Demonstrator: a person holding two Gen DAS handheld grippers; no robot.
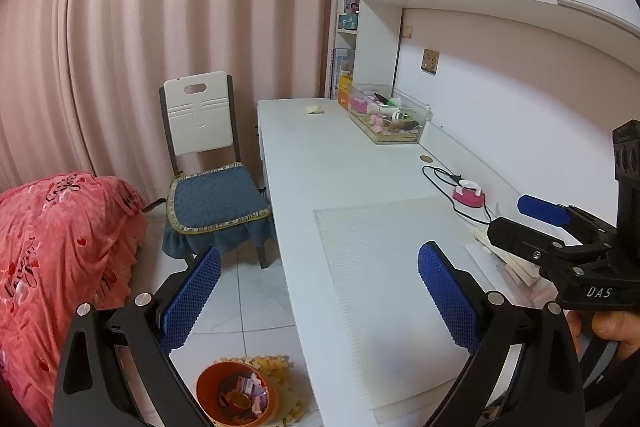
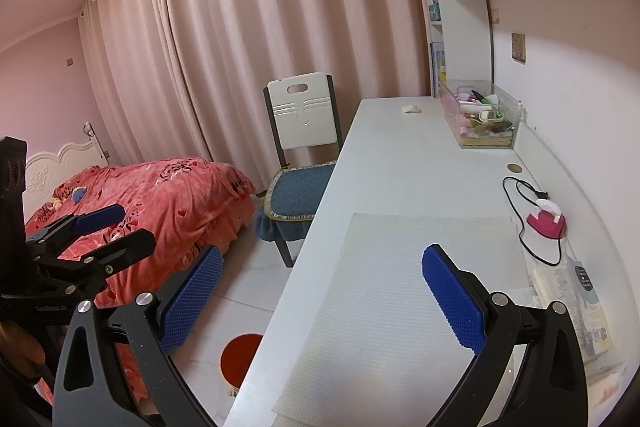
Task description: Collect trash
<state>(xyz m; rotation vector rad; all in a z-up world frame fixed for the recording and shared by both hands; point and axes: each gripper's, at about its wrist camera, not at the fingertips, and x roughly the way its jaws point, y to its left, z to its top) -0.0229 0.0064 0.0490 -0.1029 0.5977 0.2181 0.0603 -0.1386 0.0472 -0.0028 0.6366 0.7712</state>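
A: Status entry. Left gripper spread wide, nothing between the pads. Right gripper likewise spread and empty. Both hang over the near end of the desk, above the mat.

B: Where is the trash?

A: One crumpled scrap at the far end of the desk, beside the clear box, well apart from both grippers. The orange bin stands on the floor under the left gripper, just off the desk edge, on a yellow foam tile.

B: Anything in the bin?

A: Yes. Paper bits and wrappers show inside, so some collecting looks done. Judgement only: one scrap is left, and the job is near its end.

B: The packets by the wall, near right?

A: Papers and a packet lie there. Cannot tell whether they count as trash.

B: Readable writing?

A: "DAS" in white on the right gripper's body, in the left view. A pale label on the left gripper's body, in the right view, too blurred to read. The chair cushion has lettering on its trim; unreadable. The bedspread carries script words; I will not guess them. Packet print too small.
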